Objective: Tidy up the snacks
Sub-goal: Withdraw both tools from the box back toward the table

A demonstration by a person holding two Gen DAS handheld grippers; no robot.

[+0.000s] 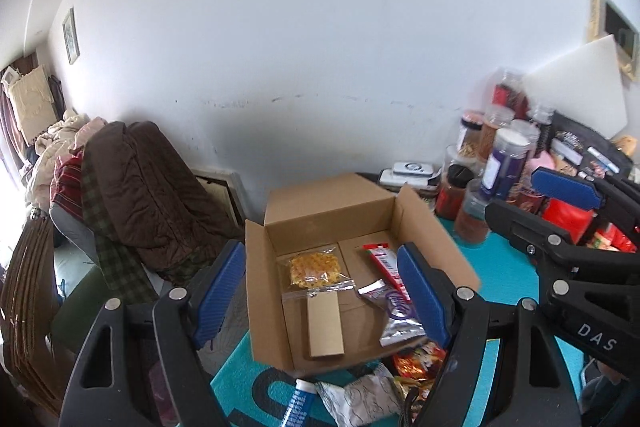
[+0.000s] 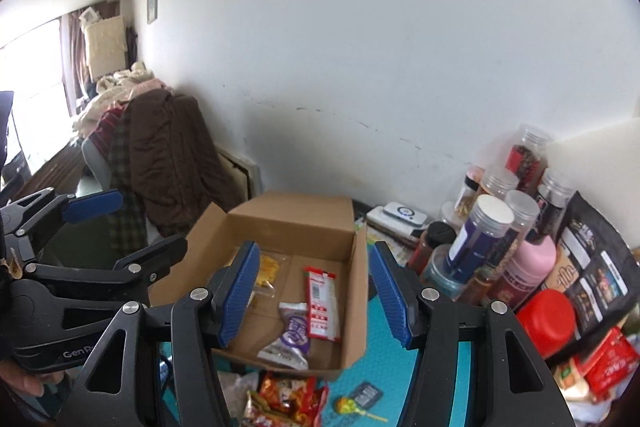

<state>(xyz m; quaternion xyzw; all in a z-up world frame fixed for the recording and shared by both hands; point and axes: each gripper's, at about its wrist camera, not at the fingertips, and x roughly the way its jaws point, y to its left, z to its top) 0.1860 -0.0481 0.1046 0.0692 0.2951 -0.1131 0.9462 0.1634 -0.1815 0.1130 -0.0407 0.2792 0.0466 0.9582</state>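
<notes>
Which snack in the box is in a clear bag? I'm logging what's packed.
The yellow snack bag, at the cardboard box's left side; the red-and-white bar and purple-and-silver packet have opaque printed wrappers.

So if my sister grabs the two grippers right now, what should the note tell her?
Left gripper: open, empty, above the cardboard box.
Right gripper: open, empty, also over the box.
Done: in the box are a yellow snack bag, a red-and-white bar and a purple-and-silver packet.
Left: the loose snacks on the teal mat in front of the box, such as the red-orange packets, the lollipop and the white wrapper.
</notes>
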